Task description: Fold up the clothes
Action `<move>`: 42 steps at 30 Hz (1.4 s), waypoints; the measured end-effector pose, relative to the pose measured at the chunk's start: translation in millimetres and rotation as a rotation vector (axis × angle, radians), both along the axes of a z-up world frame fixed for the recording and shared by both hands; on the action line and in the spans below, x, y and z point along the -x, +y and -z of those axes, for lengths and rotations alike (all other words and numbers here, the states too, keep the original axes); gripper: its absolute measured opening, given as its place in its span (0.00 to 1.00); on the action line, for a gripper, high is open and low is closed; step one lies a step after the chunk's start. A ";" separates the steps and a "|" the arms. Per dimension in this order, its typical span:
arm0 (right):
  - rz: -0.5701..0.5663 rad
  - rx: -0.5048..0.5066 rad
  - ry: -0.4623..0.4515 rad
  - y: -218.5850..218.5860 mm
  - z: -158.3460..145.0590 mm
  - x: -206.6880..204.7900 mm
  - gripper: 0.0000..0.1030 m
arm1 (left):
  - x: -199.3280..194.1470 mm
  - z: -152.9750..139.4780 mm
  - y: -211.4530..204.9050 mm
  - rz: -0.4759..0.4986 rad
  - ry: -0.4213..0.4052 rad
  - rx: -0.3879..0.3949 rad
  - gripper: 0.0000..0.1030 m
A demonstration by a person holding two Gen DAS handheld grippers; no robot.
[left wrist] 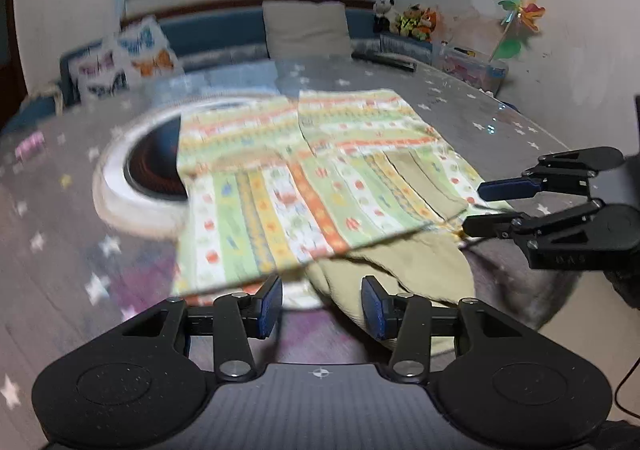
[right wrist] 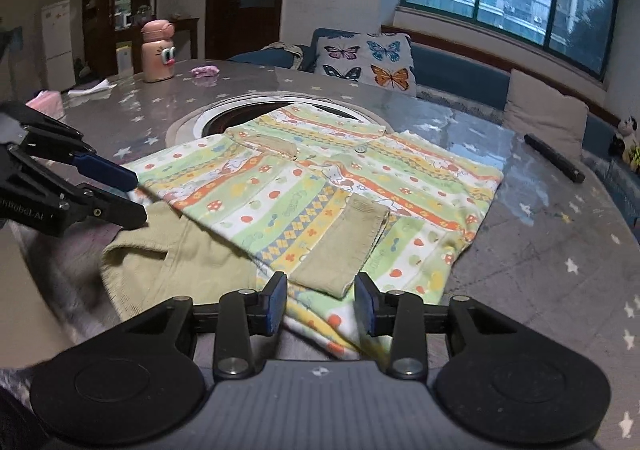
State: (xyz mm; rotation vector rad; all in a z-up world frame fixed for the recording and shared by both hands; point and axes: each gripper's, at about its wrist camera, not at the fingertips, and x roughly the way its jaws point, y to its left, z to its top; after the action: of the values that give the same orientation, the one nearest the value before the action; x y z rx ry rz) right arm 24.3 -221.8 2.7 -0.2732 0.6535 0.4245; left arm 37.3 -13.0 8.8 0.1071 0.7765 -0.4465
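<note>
Shirt [right wrist: 320,186] on starred table [right wrist: 560,234], windowed room

We see a soft printed cotton-like shirt [right wrist: 320,186] with plain ribbed khaki cuffs [right wrist: 344,246], lying on a table [right wrist: 540,250] under a glossy clear cover that reflects the window. Our grippers, left [left wrist: 322,304] and right [right wrist: 321,302], are matt black plastic with bright metal pivots and blue rubbery pads [right wrist: 277,302]. A glossy plastic bottle [right wrist: 158,52] stands behind.
</note>
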 end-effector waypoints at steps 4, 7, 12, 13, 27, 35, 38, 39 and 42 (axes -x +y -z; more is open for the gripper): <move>-0.057 0.060 -0.016 1.4 1.3 15.4 0.48 | -1.5 1.5 0.7 -0.001 0.056 0.034 0.44; -0.101 0.107 -0.033 5.1 4.5 26.1 0.51 | -2.4 -0.9 -0.5 0.035 0.089 0.078 0.41; -0.177 0.153 -0.085 17.4 8.6 37.5 0.55 | -5.1 -1.4 -6.0 0.052 0.109 0.090 0.15; -0.192 0.160 -0.097 20.7 9.6 38.5 0.56 | -6.4 -4.1 -5.3 0.050 0.106 0.098 0.12; -0.238 0.108 -0.142 43.8 19.1 7.9 0.51 | -49.7 -37.7 4.7 0.019 0.060 0.226 0.05; -0.143 -0.129 -0.018 26.1 2.1 -23.9 0.13 | -26.4 -36.6 31.8 0.018 -0.047 0.155 0.18; -0.119 -0.195 0.009 18.4 -6.8 -32.8 0.12 | -10.8 -35.9 41.1 0.017 -0.125 0.077 0.48; -0.111 -0.217 0.018 15.9 -9.8 -35.7 0.11 | -5.6 -34.0 41.5 0.025 -0.157 0.039 0.49; -0.094 -0.245 0.018 11.5 -15.3 -42.6 0.10 | 3.9 -24.9 36.4 0.060 -0.228 -0.082 0.50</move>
State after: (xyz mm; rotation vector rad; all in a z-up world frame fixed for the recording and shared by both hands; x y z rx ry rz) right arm 67.0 -210.3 18.0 -0.0682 0.6007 0.5926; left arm 33.4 23.4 33.7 0.2545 0.5682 -0.4506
